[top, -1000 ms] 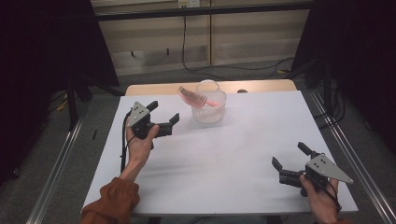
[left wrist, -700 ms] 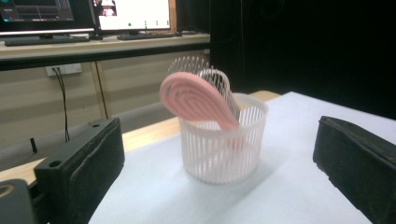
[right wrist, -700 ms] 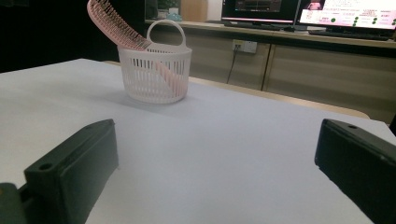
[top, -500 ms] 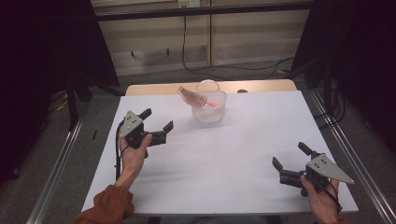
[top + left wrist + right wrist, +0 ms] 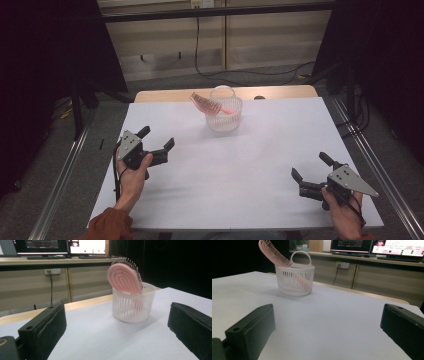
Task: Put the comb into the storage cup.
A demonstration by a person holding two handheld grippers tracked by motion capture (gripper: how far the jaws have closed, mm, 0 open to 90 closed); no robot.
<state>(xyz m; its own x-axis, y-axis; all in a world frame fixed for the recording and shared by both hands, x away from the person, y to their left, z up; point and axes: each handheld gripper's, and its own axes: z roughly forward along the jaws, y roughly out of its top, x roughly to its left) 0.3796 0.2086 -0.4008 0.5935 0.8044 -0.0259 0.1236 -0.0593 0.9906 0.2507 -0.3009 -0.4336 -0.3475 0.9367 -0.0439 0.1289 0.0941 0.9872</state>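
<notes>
Both grippers, the left gripper (image 5: 157, 142) and right gripper (image 5: 310, 172), were black with grey three-cornered plates and trailing black cables; a rust-orange sleeve (image 5: 107, 227) showed lower left.

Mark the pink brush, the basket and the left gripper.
pink brush (image 5: 124, 278), left gripper view, back of head.
basket (image 5: 294, 282), right gripper view, slatted wall.
left gripper (image 5: 157, 142), high view, between fingertips.
</notes>
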